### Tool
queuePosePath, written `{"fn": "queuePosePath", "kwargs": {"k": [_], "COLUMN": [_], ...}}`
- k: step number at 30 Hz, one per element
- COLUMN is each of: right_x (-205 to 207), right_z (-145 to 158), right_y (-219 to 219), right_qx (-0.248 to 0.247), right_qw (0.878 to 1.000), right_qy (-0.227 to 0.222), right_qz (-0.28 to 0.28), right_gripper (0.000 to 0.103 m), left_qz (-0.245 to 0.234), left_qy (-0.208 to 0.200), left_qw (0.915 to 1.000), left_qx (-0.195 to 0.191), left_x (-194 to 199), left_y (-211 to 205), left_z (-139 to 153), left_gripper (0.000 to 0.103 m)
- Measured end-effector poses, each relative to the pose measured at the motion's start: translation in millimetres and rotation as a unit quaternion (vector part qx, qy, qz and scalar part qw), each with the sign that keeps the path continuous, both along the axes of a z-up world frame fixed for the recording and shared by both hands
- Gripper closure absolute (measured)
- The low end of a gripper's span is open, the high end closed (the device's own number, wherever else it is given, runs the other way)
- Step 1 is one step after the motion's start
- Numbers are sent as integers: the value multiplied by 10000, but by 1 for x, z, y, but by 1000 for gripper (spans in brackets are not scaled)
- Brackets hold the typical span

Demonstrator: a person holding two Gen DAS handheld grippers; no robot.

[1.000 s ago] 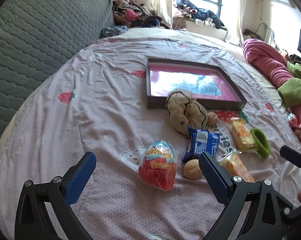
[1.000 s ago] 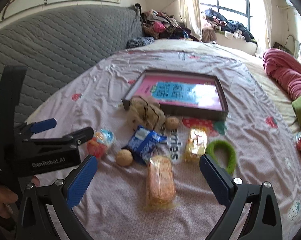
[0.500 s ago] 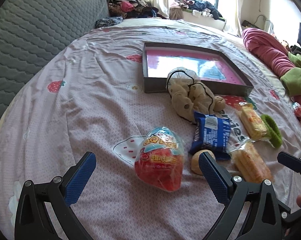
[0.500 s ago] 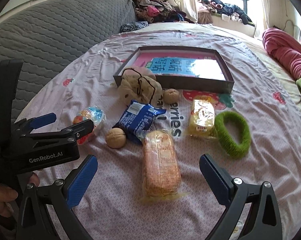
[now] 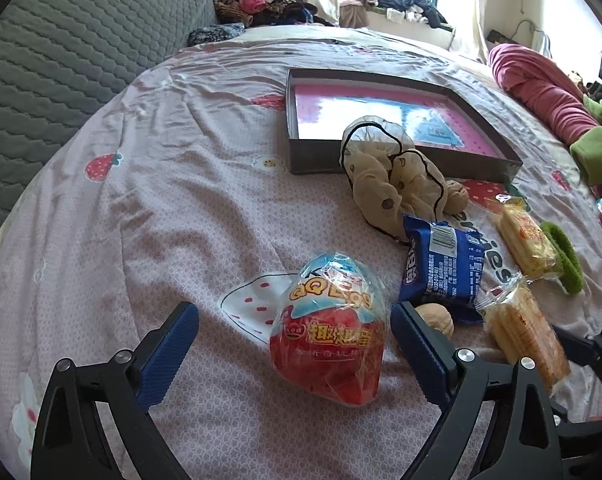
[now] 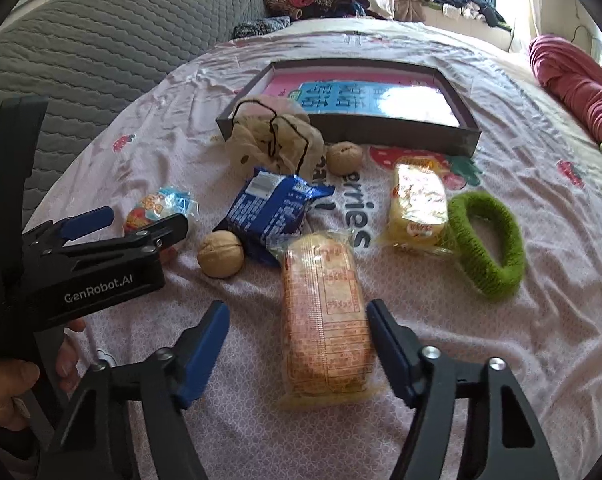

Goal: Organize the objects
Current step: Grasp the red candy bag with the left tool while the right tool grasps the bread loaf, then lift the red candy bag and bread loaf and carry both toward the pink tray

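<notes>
A red and blue egg-toy packet (image 5: 333,328) lies on the pink bedsheet between the jaws of my left gripper (image 5: 295,344). Those jaws are closing a little, and the pads stand apart from the packet. An orange cracker packet (image 6: 325,320) lies lengthwise between the jaws of my right gripper (image 6: 297,344), which are closing; the right pad (image 6: 385,340) is at the wrapper's edge, while the left pad is clear of it. In the right wrist view the left gripper (image 6: 141,220) hangs over the egg-toy packet (image 6: 157,208).
A shallow grey box (image 5: 313,158) with a pink floor sits farther back. Before it lie a beige scrunchie (image 5: 389,176), a blue biscuit packet (image 5: 441,268), two walnuts (image 6: 221,254) (image 6: 344,157), a yellow snack packet (image 6: 419,204) and a green hair band (image 6: 485,240). A grey headboard stands left.
Both grippers have sunk closer to the sheet. The right jaws have narrowed around the cracker packet. The left jaws have narrowed only slightly around the egg-toy packet.
</notes>
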State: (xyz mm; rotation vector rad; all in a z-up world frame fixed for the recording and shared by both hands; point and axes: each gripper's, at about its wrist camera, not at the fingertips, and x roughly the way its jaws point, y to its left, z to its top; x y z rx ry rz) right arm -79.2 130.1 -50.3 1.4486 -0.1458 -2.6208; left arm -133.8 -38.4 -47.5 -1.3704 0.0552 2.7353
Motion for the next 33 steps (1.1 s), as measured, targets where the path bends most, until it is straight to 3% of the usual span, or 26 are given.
{"fn": "queuePosePath", "kwargs": {"k": [2, 6, 12, 14, 23, 33], "right_x": [0, -1, -2, -2, 1, 11], "right_z": [-2, -4, -5, -5, -3, 8], "right_y": [1, 2, 7, 8, 11, 20], "right_qx": [-22, 4, -3, -41, -167, -293], "right_qw": [10000, 9999, 9998, 9998, 9997, 9991], "right_qy": [-29, -57, -100, -109, -68, 49], "right_qz": [-27, -110, -170, -174, -178, -287], "right_gripper": [37, 43, 55, 59, 62, 63], "left_qz": [-26, -152, -267, -302, -411, -450], "left_qy": [0, -105, -201, -162, -8, 52], "left_qw": [10000, 9998, 9993, 9992, 9985, 9986], "left_qx": [-24, 75, 177, 189, 356, 284], "left_x": [0, -2, 0, 1, 9, 33], "left_y": [1, 3, 6, 7, 10, 26], "left_z": [-1, -4, -6, -5, 4, 19], "left_gripper": [8, 30, 45, 45, 46, 46]}}
